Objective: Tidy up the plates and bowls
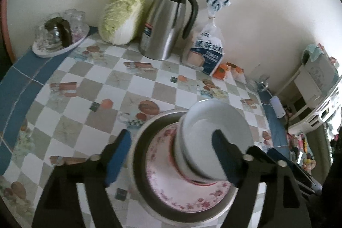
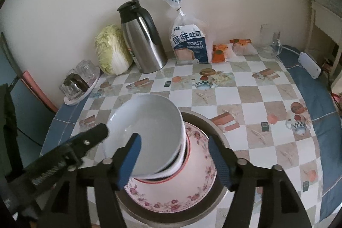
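Left wrist view: left gripper (image 1: 171, 155) and right gripper (image 2: 173, 155) released, white bowl (image 2: 147, 131) nested; lift both straight up, avoid clipping rim

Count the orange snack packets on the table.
2. One orange packet lies right of the toast bag; a paler packet sits just right of it, by the wall. Others may be hidden.

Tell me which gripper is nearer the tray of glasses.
Left. The left gripper sits on the side of the bowls toward the tray; the right gripper sits on their far side.
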Demonstrator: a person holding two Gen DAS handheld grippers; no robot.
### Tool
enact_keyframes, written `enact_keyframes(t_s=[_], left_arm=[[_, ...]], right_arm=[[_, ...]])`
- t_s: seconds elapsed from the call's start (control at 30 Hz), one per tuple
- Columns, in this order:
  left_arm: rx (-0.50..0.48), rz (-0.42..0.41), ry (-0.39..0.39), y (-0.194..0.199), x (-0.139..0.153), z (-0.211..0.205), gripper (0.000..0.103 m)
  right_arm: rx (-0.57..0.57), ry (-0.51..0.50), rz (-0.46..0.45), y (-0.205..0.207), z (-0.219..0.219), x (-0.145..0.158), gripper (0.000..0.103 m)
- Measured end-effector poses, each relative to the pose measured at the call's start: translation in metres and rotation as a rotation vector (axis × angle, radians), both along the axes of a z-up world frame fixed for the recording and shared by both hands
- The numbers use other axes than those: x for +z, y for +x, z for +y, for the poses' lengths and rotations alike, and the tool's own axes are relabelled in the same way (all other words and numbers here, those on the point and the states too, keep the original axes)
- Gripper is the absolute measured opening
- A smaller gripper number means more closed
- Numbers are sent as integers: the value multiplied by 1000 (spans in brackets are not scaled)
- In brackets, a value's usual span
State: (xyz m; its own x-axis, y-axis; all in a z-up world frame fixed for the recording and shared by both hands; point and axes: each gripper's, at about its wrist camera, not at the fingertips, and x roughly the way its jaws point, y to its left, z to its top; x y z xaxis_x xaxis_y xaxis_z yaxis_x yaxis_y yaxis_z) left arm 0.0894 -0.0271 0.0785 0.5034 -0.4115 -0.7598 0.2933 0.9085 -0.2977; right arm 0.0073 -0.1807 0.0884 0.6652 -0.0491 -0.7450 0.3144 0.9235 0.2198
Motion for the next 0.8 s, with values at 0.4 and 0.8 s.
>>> enact_keyframes(t_s=[0.4,0.8], left_arm=[[-1,-60,133,-31,-14,14,97],[22,-33,195,-59,-31,38,97]], right_arm=[[-13,-51,-1,-35,8,-19,103],[-20,-62,45,-58,17,-42,103]])
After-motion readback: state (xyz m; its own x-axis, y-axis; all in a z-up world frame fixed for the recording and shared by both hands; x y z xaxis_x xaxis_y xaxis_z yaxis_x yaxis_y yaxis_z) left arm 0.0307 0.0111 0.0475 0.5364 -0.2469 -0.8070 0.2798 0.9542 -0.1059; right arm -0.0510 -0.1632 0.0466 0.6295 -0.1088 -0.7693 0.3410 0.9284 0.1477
